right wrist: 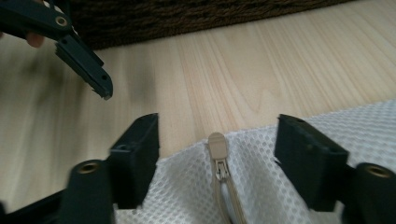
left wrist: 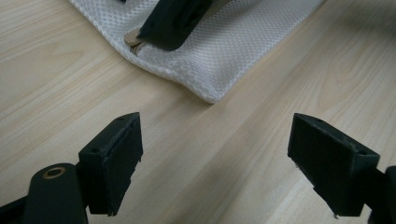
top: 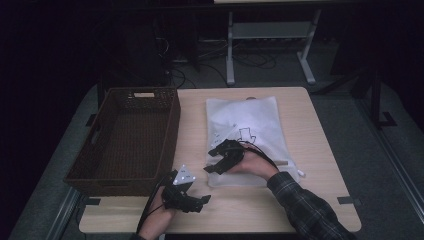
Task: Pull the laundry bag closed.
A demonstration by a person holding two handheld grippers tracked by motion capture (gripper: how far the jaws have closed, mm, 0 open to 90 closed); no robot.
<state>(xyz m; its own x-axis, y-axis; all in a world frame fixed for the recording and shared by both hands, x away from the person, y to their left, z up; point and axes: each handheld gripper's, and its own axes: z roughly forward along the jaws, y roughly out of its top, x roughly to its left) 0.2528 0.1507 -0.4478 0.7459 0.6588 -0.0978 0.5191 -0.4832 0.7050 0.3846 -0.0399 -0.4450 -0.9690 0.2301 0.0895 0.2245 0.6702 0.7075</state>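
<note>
A white mesh bag [top: 245, 125] lies flat on the wooden table, a printed label on its top. In the right gripper view, its tan zipper pull [right wrist: 217, 149] sits at the bag's corner [right wrist: 187, 186]. My right gripper [right wrist: 217, 154] straddles that pull with both pads clear of it, so it is open. From above, the right gripper [top: 212, 162] hovers over the bag's near left corner. My left gripper [top: 202, 201] rests near the table's front edge. It is open [left wrist: 215, 154] over bare wood, pointing at the bag's corner [left wrist: 224, 42].
A dark brown wicker basket [top: 172, 125] with nothing in it stands on the table's left half, and its wall [right wrist: 187, 18] is close behind the grippers. A strip of bare table [top: 310, 150] runs right of the bag. Desk legs and cables lie on the floor beyond.
</note>
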